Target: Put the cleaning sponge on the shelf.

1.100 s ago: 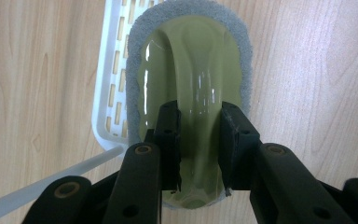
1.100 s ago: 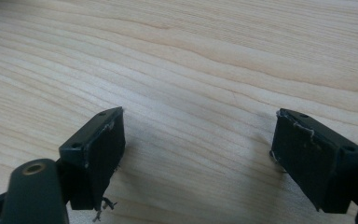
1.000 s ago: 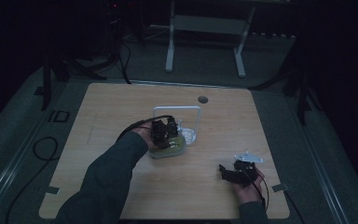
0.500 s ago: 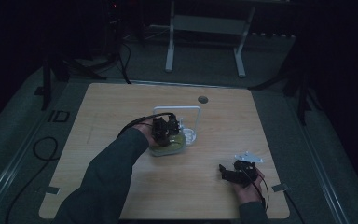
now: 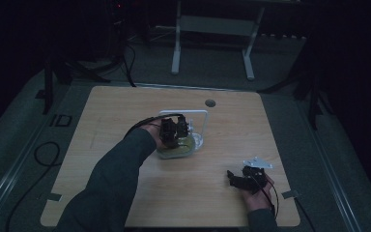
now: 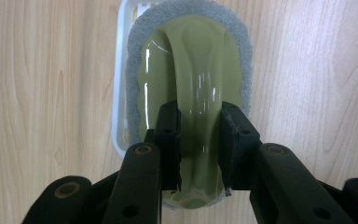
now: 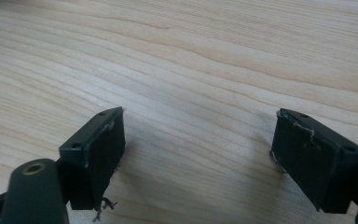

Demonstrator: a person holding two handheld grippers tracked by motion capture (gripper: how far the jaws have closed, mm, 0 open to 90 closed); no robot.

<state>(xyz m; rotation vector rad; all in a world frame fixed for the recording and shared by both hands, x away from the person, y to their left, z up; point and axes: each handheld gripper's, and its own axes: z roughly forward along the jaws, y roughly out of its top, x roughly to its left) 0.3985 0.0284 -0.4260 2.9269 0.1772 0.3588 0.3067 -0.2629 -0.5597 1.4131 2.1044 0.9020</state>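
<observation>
- High view: the left gripper (image 5: pixel 174 133) is at the surface (image 5: pixel 125 111) centre; the right gripper (image 5: pixel 245 180) sits toward 4 o'clock.
- Left gripper view: jaws clamped on the green scrubber's handle (image 6: pixel 198 93), over a white tray (image 6: pixel 119 93).
- Right gripper view: jaws wide apart above bare wood.

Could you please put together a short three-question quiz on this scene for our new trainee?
1. True or false: the left gripper has its jaws closed on the arched handle of the green scrubber.
2. What lies under the scrubber: A) a white tray, B) a metal bowl, C) a folded cloth?
3. Fill in: the right gripper has its jaws ____ over the bare wooden table.

Key: 1 true; 2 A; 3 open.
</observation>
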